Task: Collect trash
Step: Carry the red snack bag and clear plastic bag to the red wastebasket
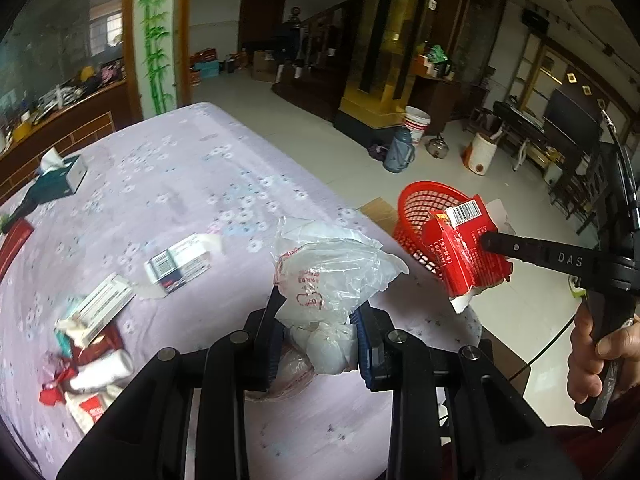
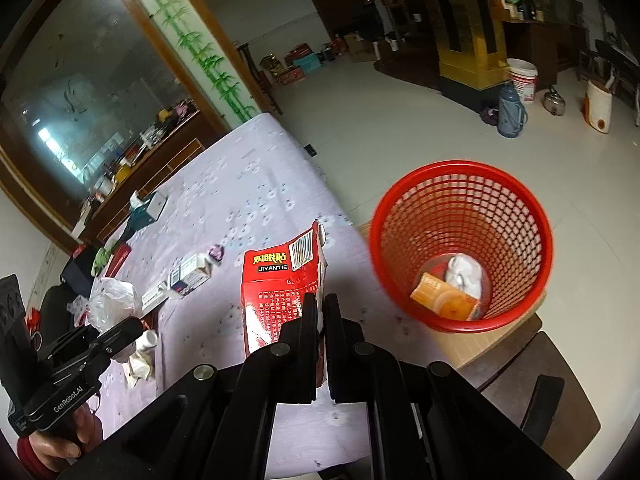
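My left gripper [image 1: 320,322] is shut on a crumpled clear plastic bag [image 1: 332,268] with red print, held above the purple flowered tablecloth [image 1: 180,184]. My right gripper [image 2: 322,306] is shut on a torn red carton [image 2: 280,288] with a barcode, held over the table's corner; the carton [image 1: 466,248] also shows in the left wrist view in front of the basket. A red mesh wastebasket [image 2: 460,184] stands beside the table on a cardboard sheet, holding an orange packet [image 2: 444,296] and white crumpled paper [image 2: 464,274]. Loose trash stays on the table: a white-blue box [image 1: 180,262], a flat box [image 1: 104,308] and scraps [image 1: 88,372].
A tissue box [image 1: 60,176] sits at the table's far left. A dark chair [image 2: 532,392] stands close under the basket side. On the tiled floor beyond are a blue thermos [image 2: 508,110], a white bucket [image 2: 522,80] and a kettle [image 2: 554,102]. A person's hand [image 1: 600,352] holds the right gripper's handle.
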Demonstrator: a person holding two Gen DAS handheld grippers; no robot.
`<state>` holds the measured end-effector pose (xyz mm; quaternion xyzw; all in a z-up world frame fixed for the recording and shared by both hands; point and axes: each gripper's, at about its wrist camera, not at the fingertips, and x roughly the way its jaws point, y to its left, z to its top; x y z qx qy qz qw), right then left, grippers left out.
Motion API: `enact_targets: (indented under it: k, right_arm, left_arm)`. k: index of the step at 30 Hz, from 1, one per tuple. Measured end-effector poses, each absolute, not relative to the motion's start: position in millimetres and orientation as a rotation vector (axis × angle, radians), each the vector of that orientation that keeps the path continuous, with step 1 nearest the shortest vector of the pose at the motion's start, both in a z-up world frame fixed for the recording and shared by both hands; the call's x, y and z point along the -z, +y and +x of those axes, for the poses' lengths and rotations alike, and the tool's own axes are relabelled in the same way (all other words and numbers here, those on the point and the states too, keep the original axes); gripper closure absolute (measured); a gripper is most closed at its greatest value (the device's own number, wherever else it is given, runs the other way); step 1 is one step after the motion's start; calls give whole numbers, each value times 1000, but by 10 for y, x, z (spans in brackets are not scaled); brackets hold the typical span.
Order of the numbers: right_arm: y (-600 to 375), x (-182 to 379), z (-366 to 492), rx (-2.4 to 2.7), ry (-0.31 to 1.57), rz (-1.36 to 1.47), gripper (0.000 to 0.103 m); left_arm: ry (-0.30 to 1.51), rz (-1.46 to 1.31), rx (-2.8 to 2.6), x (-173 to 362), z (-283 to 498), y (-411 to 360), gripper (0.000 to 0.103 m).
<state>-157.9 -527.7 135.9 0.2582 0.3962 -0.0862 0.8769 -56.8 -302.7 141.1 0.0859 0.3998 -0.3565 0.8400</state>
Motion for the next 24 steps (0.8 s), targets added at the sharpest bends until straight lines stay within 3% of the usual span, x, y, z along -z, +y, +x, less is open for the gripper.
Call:
enact_targets:
  k: [24]
  right_arm:
    - [-6398, -1357, -2021, 411, 783, 630, 99]
  left_arm:
    - [889, 265, 986, -1277, -652, -4472, 74]
